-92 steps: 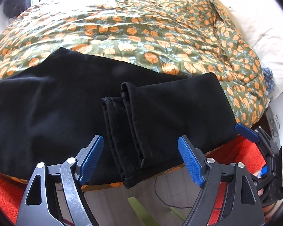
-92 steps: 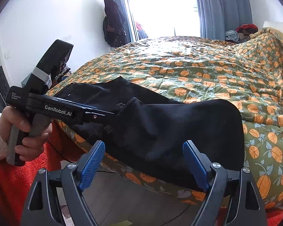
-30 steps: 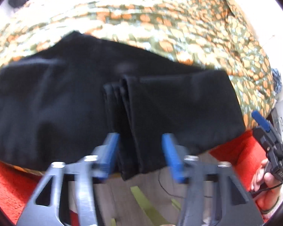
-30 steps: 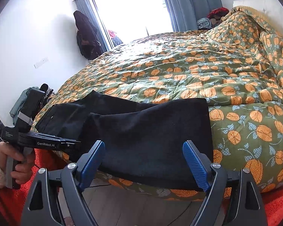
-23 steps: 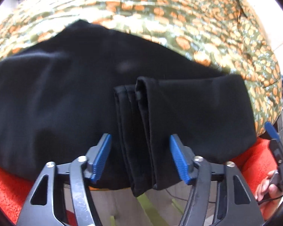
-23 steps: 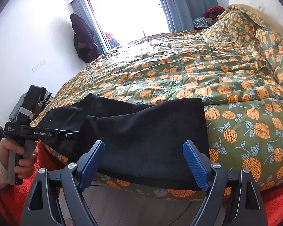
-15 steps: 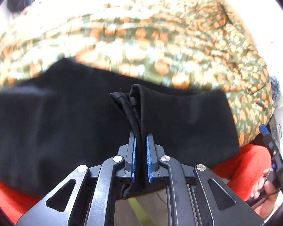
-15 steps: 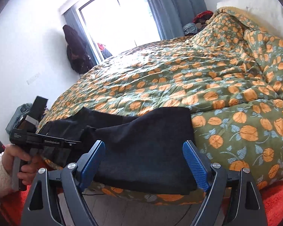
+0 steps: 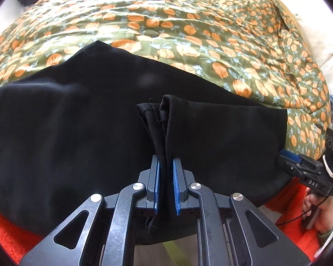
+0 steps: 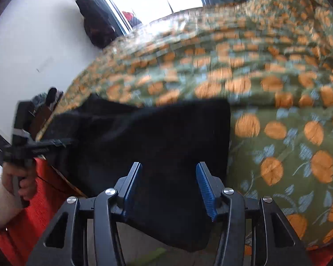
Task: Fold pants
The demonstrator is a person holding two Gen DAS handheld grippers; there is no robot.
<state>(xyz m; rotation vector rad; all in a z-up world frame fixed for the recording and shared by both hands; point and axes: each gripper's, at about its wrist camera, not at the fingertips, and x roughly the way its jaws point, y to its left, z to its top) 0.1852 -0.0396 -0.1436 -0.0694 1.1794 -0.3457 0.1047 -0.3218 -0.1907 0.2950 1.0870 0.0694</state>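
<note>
Black pants [image 9: 77,128] lie folded over on the orange-flowered quilt [image 9: 188,33] at the bed's near edge. My left gripper [image 9: 165,184] is shut on the hem ends of the folded-over legs, which stand pinched up between its blue pads. In the right wrist view the same pants [image 10: 157,137] hang over the bed edge. My right gripper [image 10: 169,188] is part-way closed, its blue pads on either side of the fold's lower edge with a gap between them. The right gripper also shows at the left wrist view's right edge [image 9: 308,173].
An orange-red blanket [image 9: 284,208] lies under the quilt along the bed's edge. A white pillow [image 9: 330,55] lies at the far right. A window with grey curtains and dark clothes hung on the wall [image 10: 95,24] are beyond the bed. Wooden floor shows below the bed edge.
My left gripper has closed on the leg hems and holds them pinched. My right gripper has moved in over the fold's edge and its jaws have narrowed from wide open.
</note>
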